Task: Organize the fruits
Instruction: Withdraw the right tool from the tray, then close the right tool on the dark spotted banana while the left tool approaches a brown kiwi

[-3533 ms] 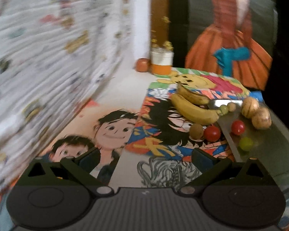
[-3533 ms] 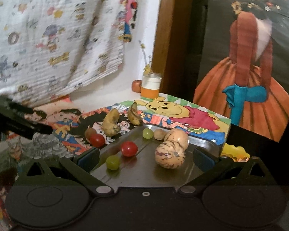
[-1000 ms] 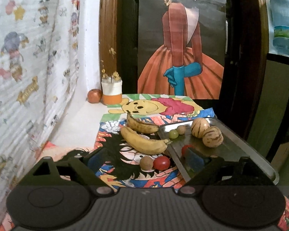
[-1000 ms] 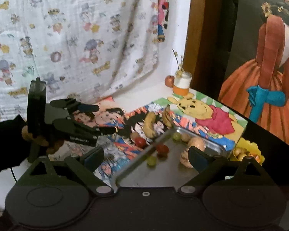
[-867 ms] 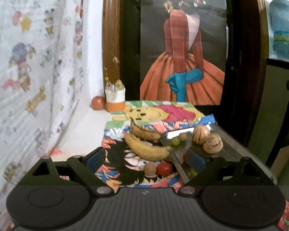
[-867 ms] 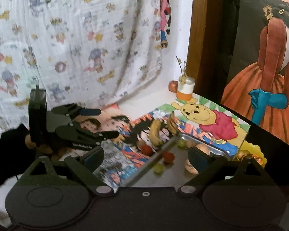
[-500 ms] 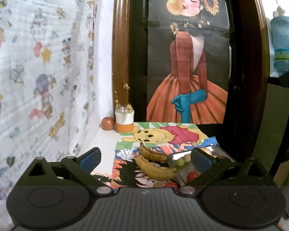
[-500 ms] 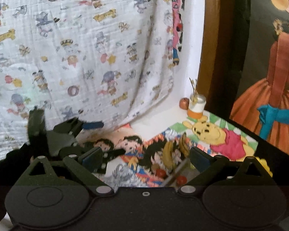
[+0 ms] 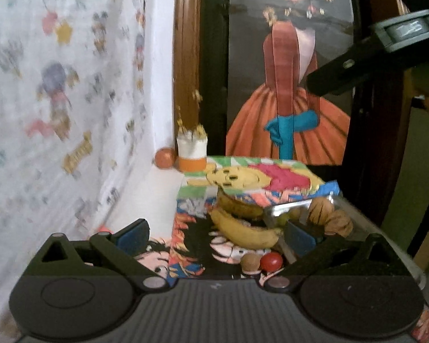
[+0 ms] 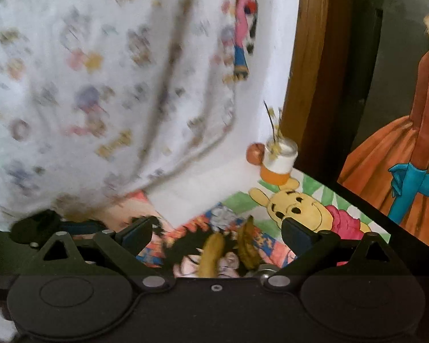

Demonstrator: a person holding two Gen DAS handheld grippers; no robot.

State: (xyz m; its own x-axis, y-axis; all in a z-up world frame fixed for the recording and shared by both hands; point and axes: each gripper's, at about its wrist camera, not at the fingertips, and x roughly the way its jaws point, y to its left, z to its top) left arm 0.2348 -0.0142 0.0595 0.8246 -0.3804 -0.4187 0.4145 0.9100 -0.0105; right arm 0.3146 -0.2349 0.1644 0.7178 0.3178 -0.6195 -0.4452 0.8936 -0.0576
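The patterned cloth (image 9: pixel 57 100) hanging on the wall is the largest thing in both views; its small cartoon prints are too blurred to read. Next to it stands the painting of a figure in an orange dress (image 9: pixel 289 108). On the tabletop the bear picture (image 9: pixel 243 175) serves as landmark; no writing on it is legible.

Just in front of the bear picture, toward the camera, lies the metal tray (image 9: pixel 357 217), seen clearly only from the left wrist, with two striped melons (image 9: pixel 331 215) and a green grape (image 9: pixel 281 220) on it. The right-wrist view shows only a sliver of its corner.

Two bananas sit beside the tray: the yellow banana (image 9: pixel 243 228) lies with its long axis across the left-wrist picture, while the browner banana (image 9: pixel 238 205) rests behind it, touching the bear picture's near edge. A red tomato (image 9: pixel 271 260) and a brown fruit (image 9: pixel 250 262) touch each other nearer the camera.

Behind the bear picture stand a white-and-orange jar (image 9: pixel 192 154) and a round orange-brown fruit (image 9: pixel 165 157).

The left gripper (image 9: pixel 214 235) is spread wide and empty; the right gripper (image 10: pixel 217 235) likewise holds nothing.
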